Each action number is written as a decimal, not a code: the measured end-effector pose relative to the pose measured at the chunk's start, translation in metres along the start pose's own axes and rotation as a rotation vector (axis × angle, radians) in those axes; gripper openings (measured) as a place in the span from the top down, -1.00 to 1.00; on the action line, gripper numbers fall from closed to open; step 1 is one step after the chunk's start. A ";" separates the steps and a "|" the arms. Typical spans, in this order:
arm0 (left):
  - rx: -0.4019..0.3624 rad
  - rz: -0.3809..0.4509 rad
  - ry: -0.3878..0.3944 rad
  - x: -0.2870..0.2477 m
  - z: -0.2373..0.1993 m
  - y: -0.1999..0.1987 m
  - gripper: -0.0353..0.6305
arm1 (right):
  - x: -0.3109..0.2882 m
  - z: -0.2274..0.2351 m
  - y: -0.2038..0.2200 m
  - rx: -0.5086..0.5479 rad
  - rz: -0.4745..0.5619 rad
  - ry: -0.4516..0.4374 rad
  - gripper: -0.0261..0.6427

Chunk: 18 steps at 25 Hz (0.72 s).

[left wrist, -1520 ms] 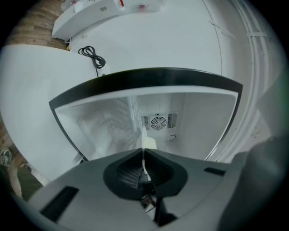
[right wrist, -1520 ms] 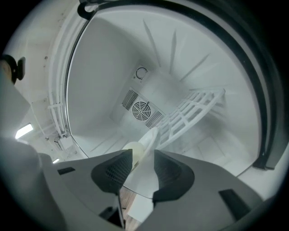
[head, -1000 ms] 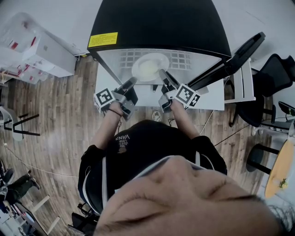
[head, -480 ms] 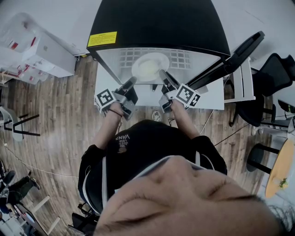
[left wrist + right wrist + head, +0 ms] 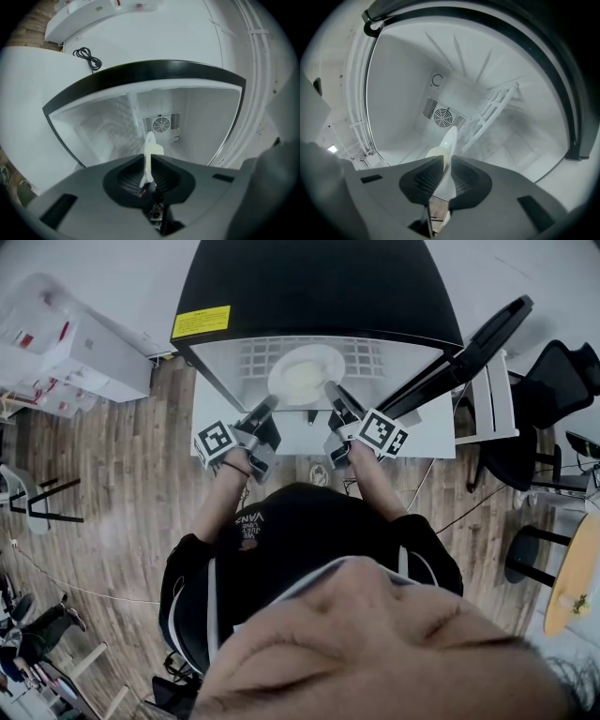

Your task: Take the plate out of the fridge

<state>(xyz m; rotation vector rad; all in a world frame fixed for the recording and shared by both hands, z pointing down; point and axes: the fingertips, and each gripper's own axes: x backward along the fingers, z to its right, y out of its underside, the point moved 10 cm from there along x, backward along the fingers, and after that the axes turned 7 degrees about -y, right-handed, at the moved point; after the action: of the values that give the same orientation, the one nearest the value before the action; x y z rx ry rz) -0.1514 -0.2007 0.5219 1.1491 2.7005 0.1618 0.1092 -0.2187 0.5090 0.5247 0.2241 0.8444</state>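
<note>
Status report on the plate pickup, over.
Left tool shut on plate rim. Right tool closing, rim between its jaws, not clamped yet. Plate inside fridge on wire shelf. Door open, nothing blocking.

fridge (image 5: 319, 296) front open, door (image 5: 478, 337) swung wide at its right edge, wire shelf (image 5: 372, 358) free on both sides of the plate (image 5: 305, 376)

One fridge (image 5: 319, 287), one plate (image 5: 305, 374), two claws (left claw (image 5: 270, 404), right claw (image 5: 329, 387) closing round the plate)
</note>
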 end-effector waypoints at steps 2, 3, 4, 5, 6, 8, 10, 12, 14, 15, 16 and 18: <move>-0.001 -0.005 0.001 -0.002 -0.001 -0.001 0.81 | 0.000 0.000 0.000 -0.002 0.004 0.002 0.76; -0.001 -0.007 -0.004 -0.002 -0.002 -0.001 0.81 | -0.001 0.000 0.000 -0.003 0.006 0.003 0.77; 0.001 -0.008 -0.012 -0.002 -0.003 -0.001 0.81 | -0.001 0.000 -0.001 -0.005 0.007 0.004 0.77; 0.004 -0.010 -0.016 -0.001 -0.003 -0.001 0.81 | 0.000 -0.001 -0.001 -0.007 0.008 0.003 0.77; 0.005 -0.010 -0.018 -0.001 -0.003 -0.001 0.81 | 0.001 -0.001 -0.002 -0.011 0.010 0.002 0.77; -0.006 -0.012 -0.026 -0.001 -0.003 0.000 0.81 | 0.003 -0.002 -0.002 -0.014 0.012 0.001 0.77; -0.012 -0.014 -0.021 -0.001 -0.002 0.000 0.81 | 0.004 -0.002 -0.002 -0.013 0.015 0.002 0.77; -0.007 -0.016 -0.018 0.000 -0.001 0.001 0.81 | 0.006 -0.004 -0.001 -0.010 0.017 0.003 0.77; -0.007 -0.019 -0.018 0.001 -0.001 0.003 0.81 | 0.009 -0.005 0.000 -0.003 0.018 0.004 0.77; -0.008 -0.022 -0.014 0.002 0.000 0.004 0.81 | 0.010 -0.006 0.000 0.000 0.019 0.004 0.77; -0.009 -0.025 -0.011 0.002 0.000 0.005 0.81 | 0.011 -0.007 0.001 0.003 0.020 0.004 0.77; -0.007 -0.029 -0.008 0.005 0.000 0.007 0.81 | 0.014 -0.009 0.003 0.010 0.022 0.004 0.77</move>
<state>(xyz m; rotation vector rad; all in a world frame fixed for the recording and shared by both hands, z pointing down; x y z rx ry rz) -0.1499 -0.1924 0.5220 1.1053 2.7063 0.1611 0.1124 -0.2035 0.5036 0.5357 0.2261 0.8664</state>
